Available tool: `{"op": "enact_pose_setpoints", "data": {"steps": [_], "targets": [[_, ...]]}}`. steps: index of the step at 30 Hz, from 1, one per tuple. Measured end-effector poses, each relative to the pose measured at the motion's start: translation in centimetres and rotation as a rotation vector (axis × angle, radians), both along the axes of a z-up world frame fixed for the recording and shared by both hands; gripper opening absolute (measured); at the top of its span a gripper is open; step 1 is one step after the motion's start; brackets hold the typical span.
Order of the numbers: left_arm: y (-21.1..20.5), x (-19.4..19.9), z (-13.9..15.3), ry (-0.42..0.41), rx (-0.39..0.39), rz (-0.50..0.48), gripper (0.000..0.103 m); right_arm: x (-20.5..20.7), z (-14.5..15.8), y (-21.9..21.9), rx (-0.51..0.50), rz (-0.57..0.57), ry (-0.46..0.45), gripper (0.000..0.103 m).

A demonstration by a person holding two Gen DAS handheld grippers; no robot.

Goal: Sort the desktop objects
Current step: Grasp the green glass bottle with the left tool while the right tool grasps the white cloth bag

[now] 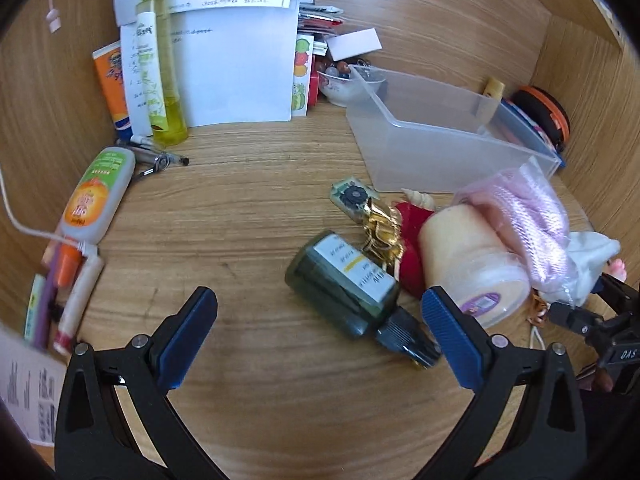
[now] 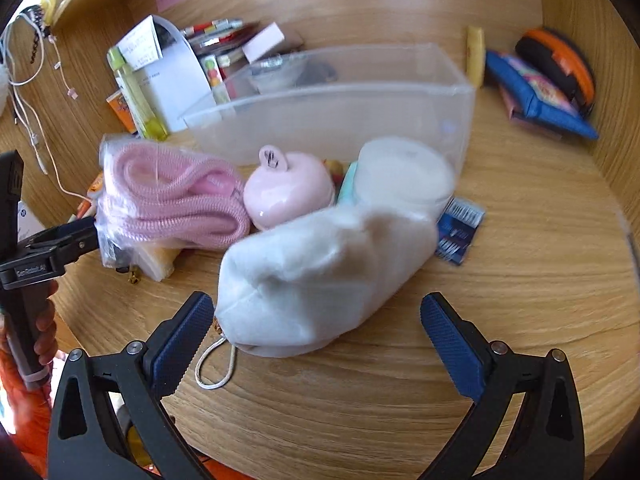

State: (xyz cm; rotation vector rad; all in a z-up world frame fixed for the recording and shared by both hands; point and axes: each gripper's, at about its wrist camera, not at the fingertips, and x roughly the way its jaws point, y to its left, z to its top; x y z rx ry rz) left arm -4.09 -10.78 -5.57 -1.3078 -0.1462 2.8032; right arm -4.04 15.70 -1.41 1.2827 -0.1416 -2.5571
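My left gripper point(image 1: 320, 308) is open above the wooden desk, with a dark green bottle point(image 1: 344, 280) lying on its side between the fingertips, untouched. Beside the bottle lie a gold-and-red trinket point(image 1: 384, 228), a cream candle roll point(image 1: 476, 264) and a bag of pink cord point(image 1: 528, 216). My right gripper point(image 2: 316, 312) is open too, and a white plush pouch point(image 2: 320, 272) lies between its fingers without contact. Behind the pouch sit a pink round jar point(image 2: 288, 192), a white roll point(image 2: 404, 172) and the pink cord bag point(image 2: 172, 196). An empty clear plastic bin point(image 1: 436, 132) point(image 2: 332, 108) stands further back.
Papers point(image 1: 232, 68), a yellow spray bottle point(image 1: 160, 72), an orange-labelled tube point(image 1: 96, 196) and pens line the left. A bowl of beads point(image 1: 340, 84), a blue pouch point(image 2: 536, 96) and an orange-black case point(image 2: 560, 64) stand at the back right. Wooden walls enclose the desk. A hand point(image 2: 44, 336) holds the left gripper's handle.
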Motion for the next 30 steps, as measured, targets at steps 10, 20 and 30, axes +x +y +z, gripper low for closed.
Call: {"op": "enact_pose_setpoints", "data": {"steps": [10, 20, 30], "targets": [[-0.6, -2.0, -0.9, -0.031, 0.01, -0.01, 0.103, -0.3, 0.0, -1.2, 0.036, -0.008, 0.025, 0.1], [0.0, -2.5, -1.3, -0.017, -0.072, -0.018, 0.103, -0.6, 0.2, -0.1, -0.014, -0.004, 0.035, 0.071], [0.3, -2.5, -1.8, -0.034, -0.046, -0.023, 0.066, 0.2, 0.4, 0.2, -0.045, 0.019, 0.051, 0.046]]}}
